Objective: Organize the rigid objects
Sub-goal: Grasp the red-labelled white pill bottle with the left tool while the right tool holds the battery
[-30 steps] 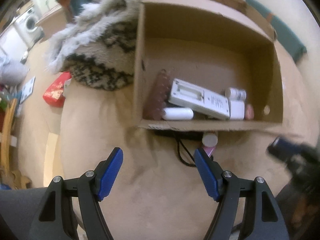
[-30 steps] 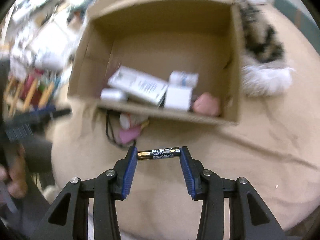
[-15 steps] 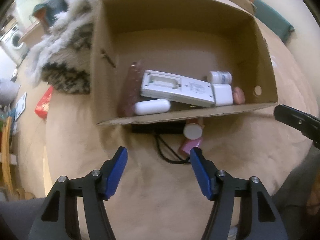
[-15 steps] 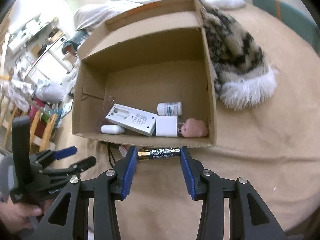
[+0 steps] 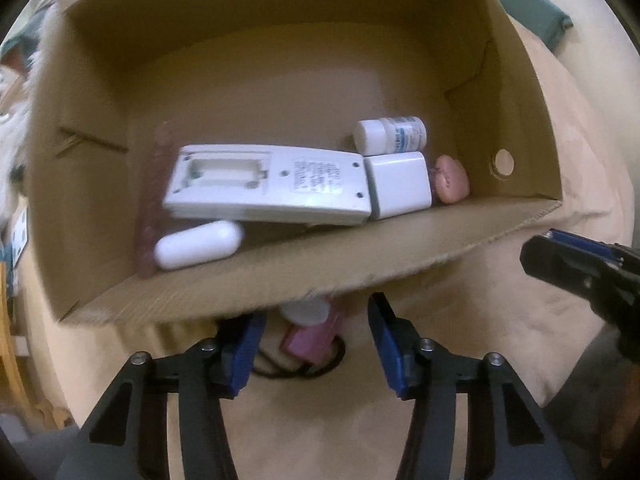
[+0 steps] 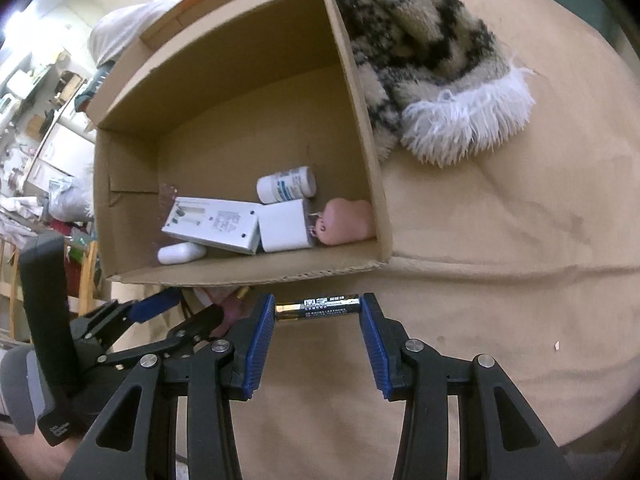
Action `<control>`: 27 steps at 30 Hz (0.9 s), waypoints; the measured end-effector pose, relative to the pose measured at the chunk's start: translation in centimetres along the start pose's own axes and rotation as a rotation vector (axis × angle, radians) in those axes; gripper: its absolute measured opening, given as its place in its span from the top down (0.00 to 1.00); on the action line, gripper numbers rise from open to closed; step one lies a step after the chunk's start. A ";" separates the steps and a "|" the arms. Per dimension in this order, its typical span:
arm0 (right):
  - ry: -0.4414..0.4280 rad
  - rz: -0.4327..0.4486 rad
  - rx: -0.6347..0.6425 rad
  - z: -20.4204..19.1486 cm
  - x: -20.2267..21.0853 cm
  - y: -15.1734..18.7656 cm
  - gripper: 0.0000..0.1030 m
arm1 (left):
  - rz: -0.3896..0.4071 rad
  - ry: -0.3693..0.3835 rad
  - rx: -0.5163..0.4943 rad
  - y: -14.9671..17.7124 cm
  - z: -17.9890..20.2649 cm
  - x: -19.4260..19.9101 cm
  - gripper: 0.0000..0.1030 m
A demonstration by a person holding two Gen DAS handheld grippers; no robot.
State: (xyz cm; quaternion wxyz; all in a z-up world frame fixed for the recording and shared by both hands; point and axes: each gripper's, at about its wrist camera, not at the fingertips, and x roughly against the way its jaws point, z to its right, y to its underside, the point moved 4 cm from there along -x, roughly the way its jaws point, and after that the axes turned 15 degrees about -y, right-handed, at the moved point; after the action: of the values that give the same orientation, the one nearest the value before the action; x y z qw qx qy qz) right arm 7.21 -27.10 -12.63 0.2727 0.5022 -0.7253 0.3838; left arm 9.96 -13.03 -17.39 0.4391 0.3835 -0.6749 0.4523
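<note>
Right wrist view: the right hand-held gripper [image 6: 318,310] is pinching a battery [image 6: 318,307] end to end, just before the box [image 6: 240,272] rim. The left hand-held gripper [image 5: 316,330] is standing open around a pink bottle [image 5: 310,334] by the box [image 5: 280,280], touching nothing.

Left gripper's [image 5: 316,336] spread fingers [image 5: 386,340] either side of pink bottle [image 5: 310,334], below cardboard box [image 5: 280,280].

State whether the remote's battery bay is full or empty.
Empty: the remote lies back-up in the box, cover off, no cells inside.
</note>
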 end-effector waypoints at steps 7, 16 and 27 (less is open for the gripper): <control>0.001 -0.001 0.013 -0.2 -0.3 -0.4 0.56 | -0.022 0.012 -0.034 -0.9 0.8 -1.3 0.77; 0.009 -0.017 0.035 -0.6 -0.8 -0.4 0.56 | -0.011 -0.013 0.018 0.5 -1.3 1.2 0.77; 0.002 -0.003 0.087 -1.8 -0.2 0.5 0.56 | 0.057 -0.062 0.065 3.9 -6.3 6.6 0.77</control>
State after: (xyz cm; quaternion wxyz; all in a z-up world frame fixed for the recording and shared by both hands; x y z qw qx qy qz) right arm 6.86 -25.40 -11.91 0.2519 0.5142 -0.7072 0.4149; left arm 5.84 -6.71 -10.93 0.3924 0.3922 -0.6835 0.4743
